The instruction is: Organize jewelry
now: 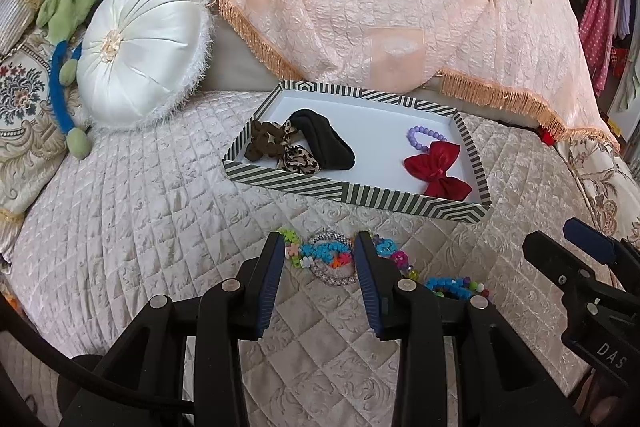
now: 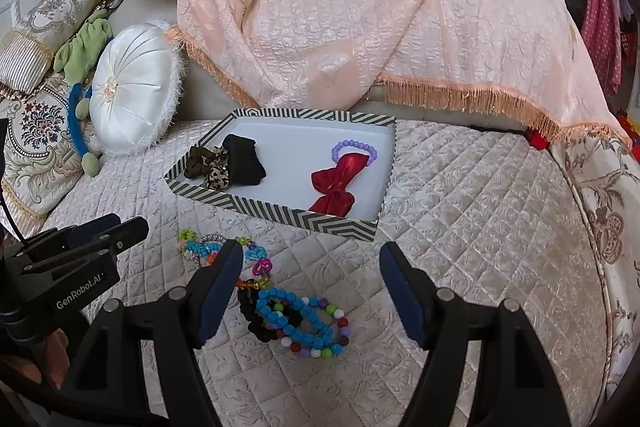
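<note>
Bracelets (image 2: 304, 323) heaped on quilt (image 2: 460, 227) before striped tray (image 2: 280, 217), tray holding red bow (image 2: 336, 183), purple bracelet (image 2: 356, 149), black scrunchies (image 2: 244, 159), left gripper (image 1: 320, 255) wide over blue flower bracelet (image 1: 324, 249), right gripper (image 2: 312, 267) wide above heap.

A green-and-white striped tray (image 1: 320, 187) was seen; a red bow (image 1: 438, 167) and lilac bracelet (image 1: 424, 135) were noted.
</note>
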The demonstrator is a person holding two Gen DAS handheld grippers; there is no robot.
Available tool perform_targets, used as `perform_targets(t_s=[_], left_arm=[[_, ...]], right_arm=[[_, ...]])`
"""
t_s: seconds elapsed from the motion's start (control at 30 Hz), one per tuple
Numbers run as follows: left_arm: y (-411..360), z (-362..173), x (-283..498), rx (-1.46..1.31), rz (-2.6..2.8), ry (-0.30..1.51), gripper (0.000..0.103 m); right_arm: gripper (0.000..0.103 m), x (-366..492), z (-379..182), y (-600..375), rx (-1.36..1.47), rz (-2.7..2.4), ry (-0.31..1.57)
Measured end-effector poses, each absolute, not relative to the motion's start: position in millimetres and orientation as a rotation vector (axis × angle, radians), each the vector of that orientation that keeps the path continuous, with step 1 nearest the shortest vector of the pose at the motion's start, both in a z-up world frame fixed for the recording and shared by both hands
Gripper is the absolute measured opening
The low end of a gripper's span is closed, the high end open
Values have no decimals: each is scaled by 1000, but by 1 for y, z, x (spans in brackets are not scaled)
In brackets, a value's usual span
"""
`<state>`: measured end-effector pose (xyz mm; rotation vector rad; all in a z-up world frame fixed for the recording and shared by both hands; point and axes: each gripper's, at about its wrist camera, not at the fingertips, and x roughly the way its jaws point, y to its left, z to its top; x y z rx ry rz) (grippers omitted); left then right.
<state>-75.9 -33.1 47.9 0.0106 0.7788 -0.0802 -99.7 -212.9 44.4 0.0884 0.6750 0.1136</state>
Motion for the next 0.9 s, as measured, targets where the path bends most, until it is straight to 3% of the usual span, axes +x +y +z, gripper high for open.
perform_targets(t_s=[0.9], left_arm=[[-30,43,-79,34,-61,779,12]], right_arm=[[75,-102,39,-217,96,116,693]])
